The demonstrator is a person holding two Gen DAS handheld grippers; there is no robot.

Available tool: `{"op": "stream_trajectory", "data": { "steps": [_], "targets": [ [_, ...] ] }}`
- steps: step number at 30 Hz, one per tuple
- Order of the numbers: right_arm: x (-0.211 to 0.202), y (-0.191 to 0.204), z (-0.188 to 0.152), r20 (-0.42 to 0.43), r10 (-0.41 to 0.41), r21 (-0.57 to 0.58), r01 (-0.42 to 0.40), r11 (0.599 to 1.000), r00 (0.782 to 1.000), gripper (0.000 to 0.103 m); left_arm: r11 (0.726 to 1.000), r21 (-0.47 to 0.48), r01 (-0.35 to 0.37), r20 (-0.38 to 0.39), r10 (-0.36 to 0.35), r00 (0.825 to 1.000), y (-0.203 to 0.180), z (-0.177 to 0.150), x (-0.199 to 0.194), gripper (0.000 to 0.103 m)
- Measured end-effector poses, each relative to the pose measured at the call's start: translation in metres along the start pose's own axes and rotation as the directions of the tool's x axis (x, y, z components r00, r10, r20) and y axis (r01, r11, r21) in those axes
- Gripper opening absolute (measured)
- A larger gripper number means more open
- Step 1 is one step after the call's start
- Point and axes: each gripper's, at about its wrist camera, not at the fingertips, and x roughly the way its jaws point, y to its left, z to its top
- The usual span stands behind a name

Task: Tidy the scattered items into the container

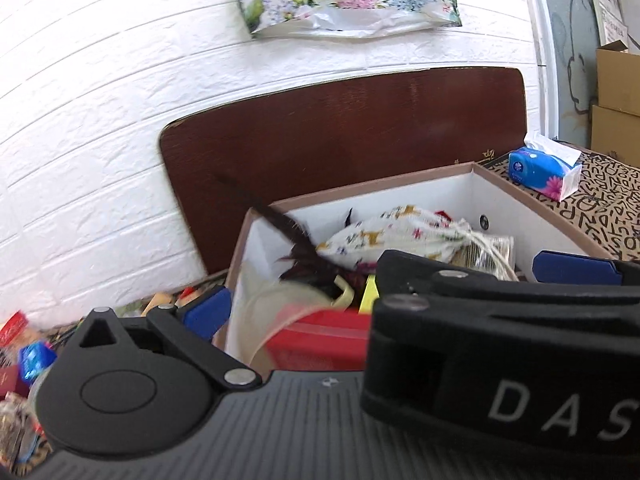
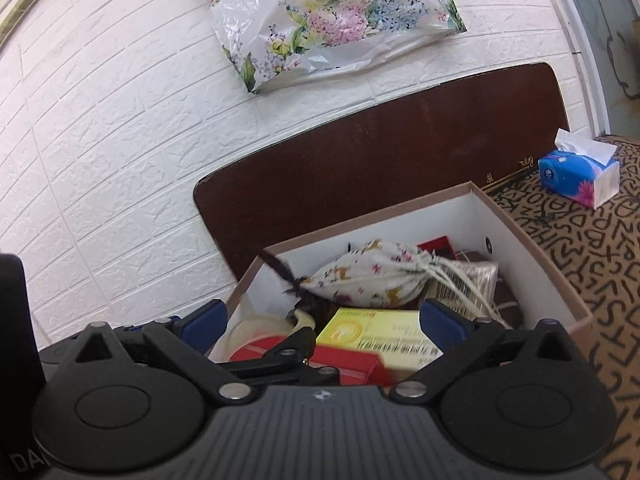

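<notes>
An open cardboard box (image 1: 460, 169) (image 2: 400, 204) with white inner walls stands against the dark headboard. It holds a patterned cloth pouch (image 1: 400, 236) (image 2: 372, 276), a dark feather (image 1: 288, 228), a tape roll (image 2: 256, 332), a red box (image 1: 320, 340) (image 2: 348, 364) and a yellow carton (image 2: 380, 336). My left gripper (image 1: 380, 292) is open above the box's near side; the right gripper's body crosses its view and hides its right finger. My right gripper (image 2: 324, 320) is open and empty just above the box contents.
A blue tissue pack (image 1: 544, 170) (image 2: 576, 178) lies on the letter-patterned cloth (image 2: 600, 260) right of the box. Several scattered packets (image 1: 24, 360) lie at the left. A floral plastic bag (image 2: 328, 20) hangs on the white brick wall. Cardboard cartons (image 1: 616, 104) stand far right.
</notes>
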Motion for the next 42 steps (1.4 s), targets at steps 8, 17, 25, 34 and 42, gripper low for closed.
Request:
{"op": "stream_trajectory", "data": {
  "steps": [8,17,25,34,42],
  "targets": [
    [-0.045,0.031,-0.024,-0.001,0.002,-0.034,-0.002,0.999,1.0,0.103,0.997,-0.051,-0.057,0.0,0.057,0.998,0.014,-0.014,-0.043,0.103],
    [-0.08,0.052,-0.045,-0.001,0.006,-0.067,-0.006,0.998,1.0,0.103,0.988,-0.141,-0.069,-0.039,0.064,0.997,0.023,-0.031,-0.07,0.103],
    [-0.085,0.063,-0.065,-0.048,-0.004,-0.131,-0.002,0.991,0.999,0.103,0.985,-0.161,-0.065,-0.101,0.049,0.994,0.027,-0.05,-0.08,0.103],
    [-0.095,0.068,-0.074,-0.057,0.028,-0.147,-0.036,0.989,0.998,0.103,0.99,-0.131,-0.053,-0.098,0.04,0.994,0.025,-0.057,-0.09,0.103],
    [-0.086,0.066,-0.08,-0.085,0.042,-0.146,-0.054,0.988,0.995,0.103,0.991,-0.135,-0.001,-0.086,-0.01,0.996,0.028,-0.065,-0.081,0.103]
  ]
}}
